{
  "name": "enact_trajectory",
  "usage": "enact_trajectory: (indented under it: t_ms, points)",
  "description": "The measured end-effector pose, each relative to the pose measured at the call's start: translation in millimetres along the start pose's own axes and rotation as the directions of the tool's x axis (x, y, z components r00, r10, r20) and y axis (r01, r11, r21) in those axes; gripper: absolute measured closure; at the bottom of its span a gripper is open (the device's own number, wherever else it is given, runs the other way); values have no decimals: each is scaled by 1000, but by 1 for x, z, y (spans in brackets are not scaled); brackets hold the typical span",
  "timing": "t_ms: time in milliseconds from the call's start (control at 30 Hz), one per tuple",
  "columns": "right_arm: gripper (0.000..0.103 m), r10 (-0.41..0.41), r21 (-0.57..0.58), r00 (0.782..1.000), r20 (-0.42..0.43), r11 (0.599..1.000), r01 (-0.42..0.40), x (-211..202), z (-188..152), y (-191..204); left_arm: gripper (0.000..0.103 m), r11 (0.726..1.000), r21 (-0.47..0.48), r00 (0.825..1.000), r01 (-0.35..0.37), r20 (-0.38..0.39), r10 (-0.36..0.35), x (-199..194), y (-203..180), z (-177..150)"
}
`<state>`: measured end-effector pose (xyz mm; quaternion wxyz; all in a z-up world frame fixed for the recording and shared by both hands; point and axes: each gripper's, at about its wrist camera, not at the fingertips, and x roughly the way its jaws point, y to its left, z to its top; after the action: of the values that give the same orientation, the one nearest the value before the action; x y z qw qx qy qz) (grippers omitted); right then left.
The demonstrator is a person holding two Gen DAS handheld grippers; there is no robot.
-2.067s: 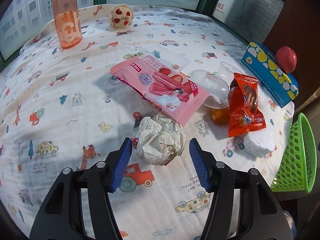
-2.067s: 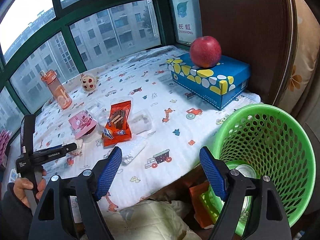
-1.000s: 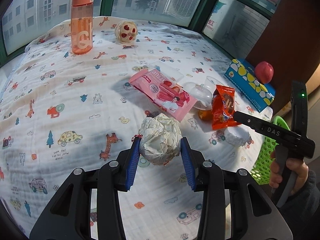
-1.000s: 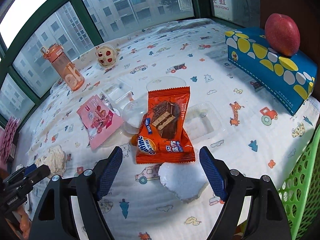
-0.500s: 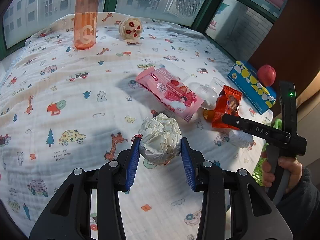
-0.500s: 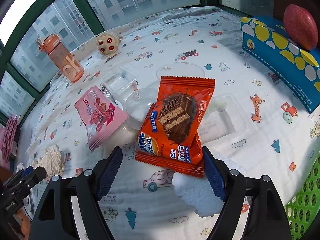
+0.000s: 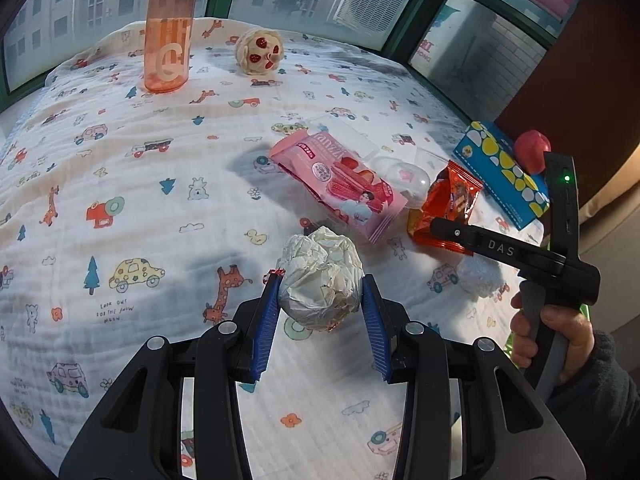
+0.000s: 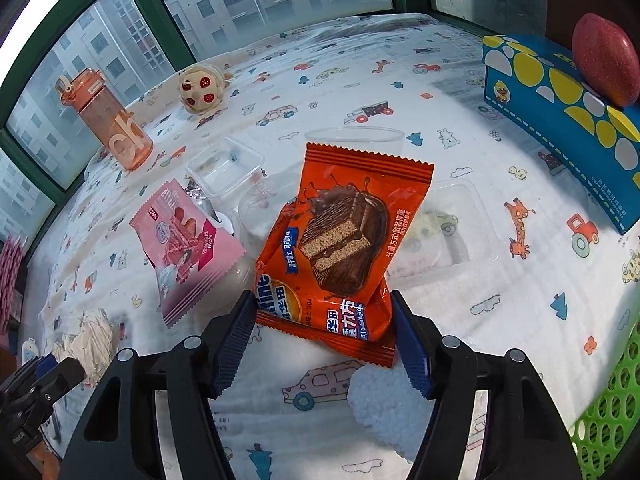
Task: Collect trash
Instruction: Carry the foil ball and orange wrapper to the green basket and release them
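Observation:
My left gripper (image 7: 320, 300) is shut on a crumpled white paper ball (image 7: 320, 276) and holds it just above the printed cloth. My right gripper (image 8: 324, 336) stands open around the lower end of an orange chocolate-cake wrapper (image 8: 340, 248), its pads close to the wrapper's sides; it also shows in the left wrist view (image 7: 448, 208). A pink wafer wrapper (image 8: 184, 248) lies to the left. A white foam piece (image 8: 384, 404) lies just below the orange wrapper. The green trash basket (image 8: 608, 412) is at the right edge.
Clear plastic trays and cups (image 8: 436, 232) lie behind the wrappers. An orange bottle (image 7: 168, 28) and a small plush toy (image 7: 260, 52) stand at the back. A blue tissue box (image 8: 560, 120) with a red apple (image 8: 604, 60) on it stands at the right.
My right gripper moved forward until the orange wrapper's lower end came between its fingers. My left gripper closed on the paper ball and lifted it slightly.

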<state>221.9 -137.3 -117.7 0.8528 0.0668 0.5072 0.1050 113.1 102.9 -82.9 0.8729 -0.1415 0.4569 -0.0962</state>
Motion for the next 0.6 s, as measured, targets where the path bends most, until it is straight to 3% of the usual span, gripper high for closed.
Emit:
enact_trajectory:
  t_ms: [233, 600]
  points:
    - [44, 19, 2, 999, 37, 1000, -19, -11, -5, 1, 63, 1000, -2, 1000, -4, 2, 4, -1, -1, 1]
    - [44, 78, 12, 987, 143, 997, -80, -75, -14, -9, 63, 999, 49, 999, 8, 36, -10, -17, -28, 7]
